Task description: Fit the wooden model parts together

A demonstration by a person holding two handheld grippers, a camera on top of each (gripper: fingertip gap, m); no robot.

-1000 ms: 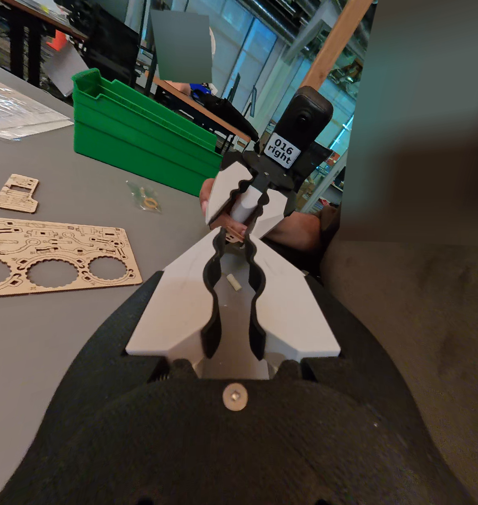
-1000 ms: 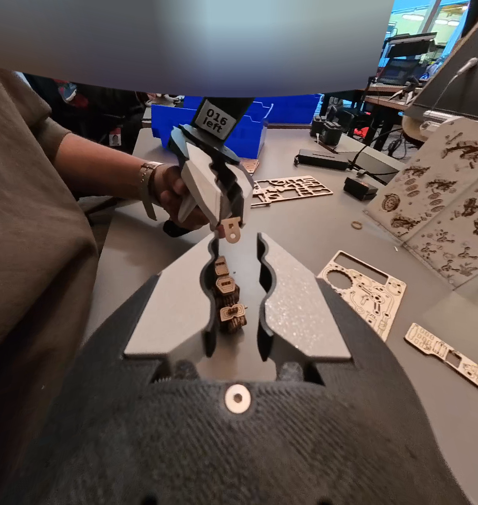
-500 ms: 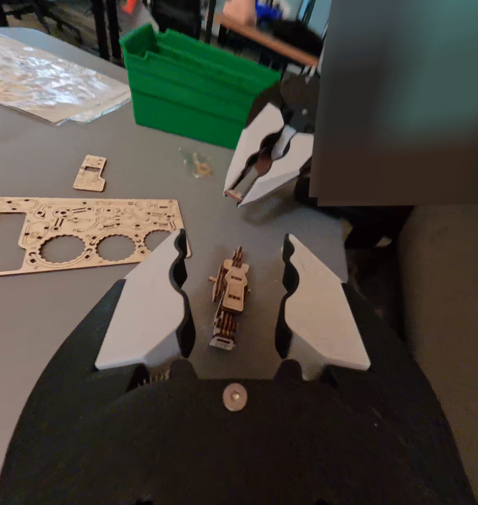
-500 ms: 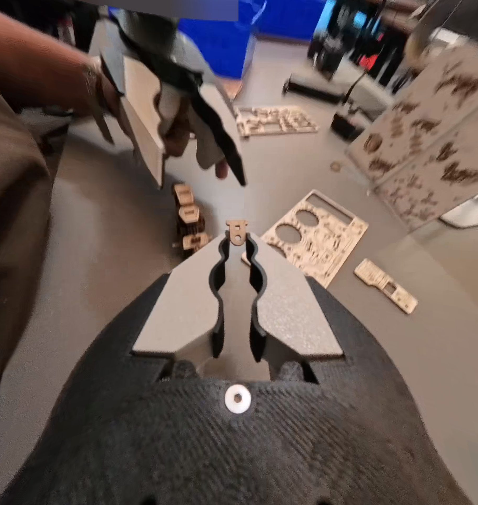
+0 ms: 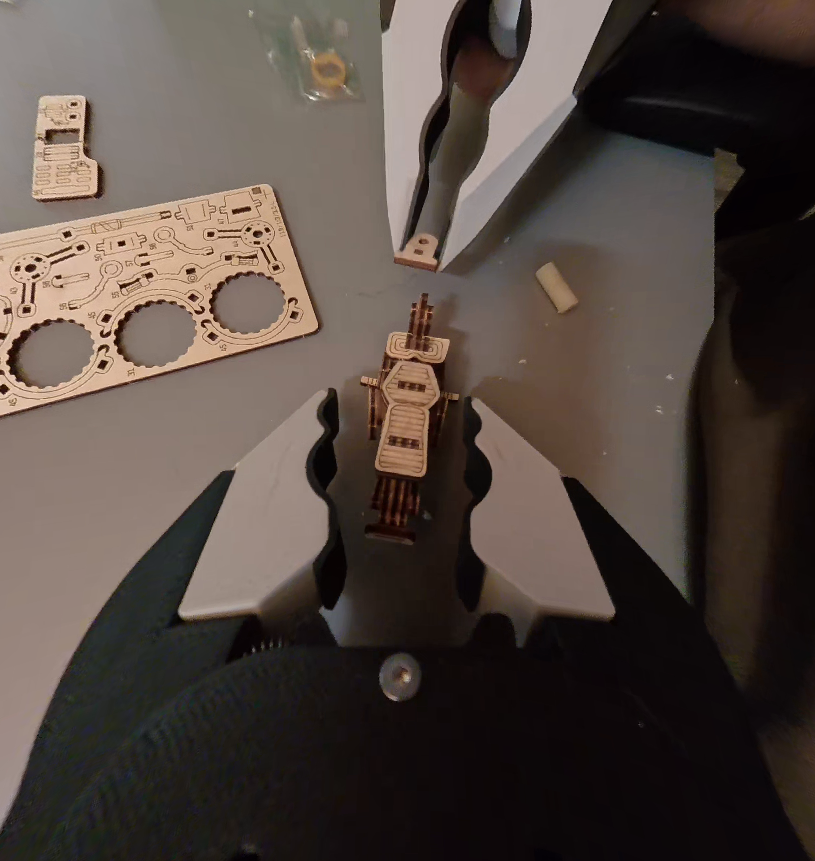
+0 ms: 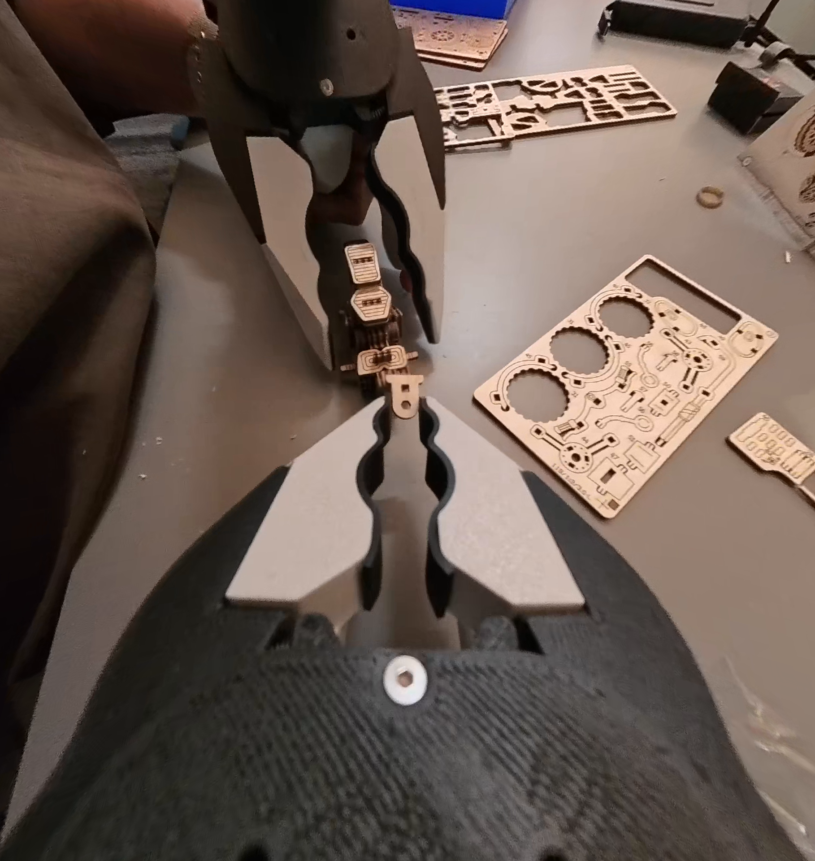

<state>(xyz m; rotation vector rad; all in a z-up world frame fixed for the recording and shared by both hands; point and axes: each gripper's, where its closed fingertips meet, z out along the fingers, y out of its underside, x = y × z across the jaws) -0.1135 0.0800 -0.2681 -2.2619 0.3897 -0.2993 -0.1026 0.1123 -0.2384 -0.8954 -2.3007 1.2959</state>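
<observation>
While the right claw pinches a small tab, the left claw stands apart around the model on the table.
The tab hangs just beside the model's front end. Both look light, thin and brittle: likely best held by the model's stacked flanks, not its side pegs, and the tab by its edges. A punched sheet lies nearby.

Small numbers are burnt beside the cut-out parts on the wooden sheet, which lies near the table's left edge.
</observation>
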